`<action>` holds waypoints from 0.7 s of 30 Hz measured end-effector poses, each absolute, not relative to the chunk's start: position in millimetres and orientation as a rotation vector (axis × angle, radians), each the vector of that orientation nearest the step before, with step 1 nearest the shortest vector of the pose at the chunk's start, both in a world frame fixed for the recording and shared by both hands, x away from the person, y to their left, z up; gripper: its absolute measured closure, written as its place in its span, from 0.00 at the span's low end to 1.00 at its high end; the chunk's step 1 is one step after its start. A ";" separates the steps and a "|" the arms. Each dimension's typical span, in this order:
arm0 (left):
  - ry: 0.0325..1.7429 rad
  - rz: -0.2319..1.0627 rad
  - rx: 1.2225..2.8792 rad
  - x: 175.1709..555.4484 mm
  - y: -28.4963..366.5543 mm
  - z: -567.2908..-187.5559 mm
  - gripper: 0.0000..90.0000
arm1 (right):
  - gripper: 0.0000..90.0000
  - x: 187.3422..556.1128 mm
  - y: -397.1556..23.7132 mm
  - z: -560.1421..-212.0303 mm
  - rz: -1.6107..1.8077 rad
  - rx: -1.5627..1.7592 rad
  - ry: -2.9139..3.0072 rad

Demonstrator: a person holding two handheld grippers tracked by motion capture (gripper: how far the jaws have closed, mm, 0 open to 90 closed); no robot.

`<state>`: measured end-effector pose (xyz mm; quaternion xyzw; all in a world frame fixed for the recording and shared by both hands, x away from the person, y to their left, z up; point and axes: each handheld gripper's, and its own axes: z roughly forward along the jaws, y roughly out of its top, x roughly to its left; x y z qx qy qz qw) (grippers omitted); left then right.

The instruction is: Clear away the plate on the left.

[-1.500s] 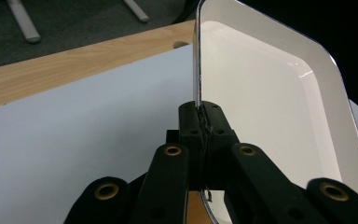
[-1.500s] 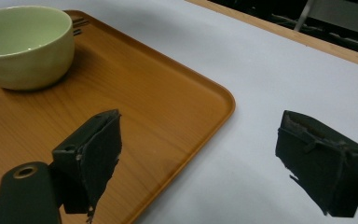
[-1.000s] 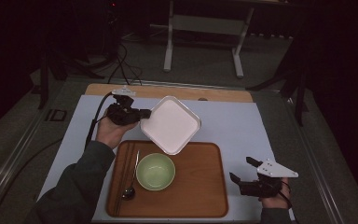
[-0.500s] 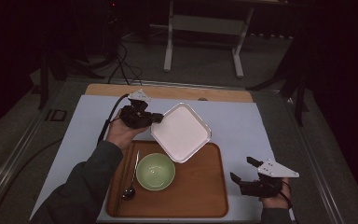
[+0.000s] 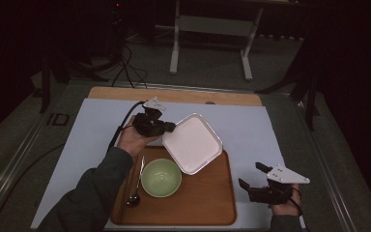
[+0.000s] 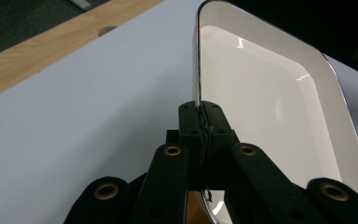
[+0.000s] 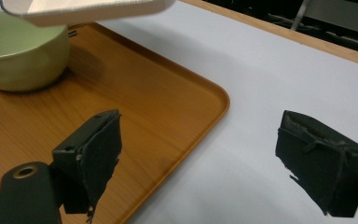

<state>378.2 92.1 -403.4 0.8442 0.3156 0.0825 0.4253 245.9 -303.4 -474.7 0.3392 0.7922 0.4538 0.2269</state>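
Observation:
A white square plate (image 5: 192, 142) hangs in the air over the back edge of the wooden tray (image 5: 207, 203). My left gripper (image 5: 166, 127) is shut on the plate's left rim. In the left gripper view the plate (image 6: 270, 107) stands on edge with its rim pinched between the black fingertips (image 6: 206, 122). A green bowl (image 5: 161, 177) sits on the tray, with a spoon (image 5: 137, 186) lying to its left. My right gripper (image 5: 252, 176) rests open on the white table cover (image 5: 92, 135), right of the tray; in its own view the jaws stand wide apart (image 7: 205, 154) over the tray's corner (image 7: 214, 100), with the bowl (image 7: 21, 53) beyond.
The table's wooden edge (image 5: 174, 95) runs along the back. A metal stand (image 5: 210, 24) is on the dark floor beyond. A cable (image 5: 123, 125) trails from the left gripper over the table.
My left gripper has carried the plate to the right and toward me, so it now overhangs the tray. The right gripper has stayed where it was.

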 end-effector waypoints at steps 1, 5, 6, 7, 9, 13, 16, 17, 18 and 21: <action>0.778 0.203 2.119 377.2 85.1 -406.5 0.99 | 0.15 245.9 -303.4 -474.7 1.251 0.935 2.183; 0.748 0.202 2.141 375.6 73.5 -412.2 0.99 | 0.15 245.6 -304.2 -474.3 1.257 0.937 2.179; 0.739 0.202 2.148 375.1 70.8 -414.0 0.99 | 0.15 245.6 -304.3 -474.2 1.257 0.937 2.179; 0.732 0.202 2.154 374.8 68.1 -415.8 0.99 | 0.15 245.6 -304.2 -474.2 1.259 0.937 2.178; 0.712 0.201 2.177 373.6 62.7 -419.1 0.99 | 0.15 245.7 -304.0 -474.3 1.258 0.935 2.180; 0.675 0.205 2.217 371.5 51.8 -427.1 0.99 | 0.15 245.8 -304.1 -474.2 1.260 0.934 2.179; 0.660 0.195 2.232 370.2 47.7 -432.9 0.99 | 0.15 245.4 -305.3 -473.5 1.260 0.932 2.173; 0.656 0.194 2.238 369.7 46.0 -434.6 0.99 | 0.15 245.3 -305.7 -473.5 1.260 0.935 2.172; 0.650 0.193 2.248 369.2 44.4 -436.2 0.99 | 0.15 245.3 -305.8 -473.6 1.258 0.936 2.172; 0.637 0.184 2.266 368.6 39.3 -440.9 0.99 | 0.15 245.4 -305.6 -473.7 1.258 0.935 2.173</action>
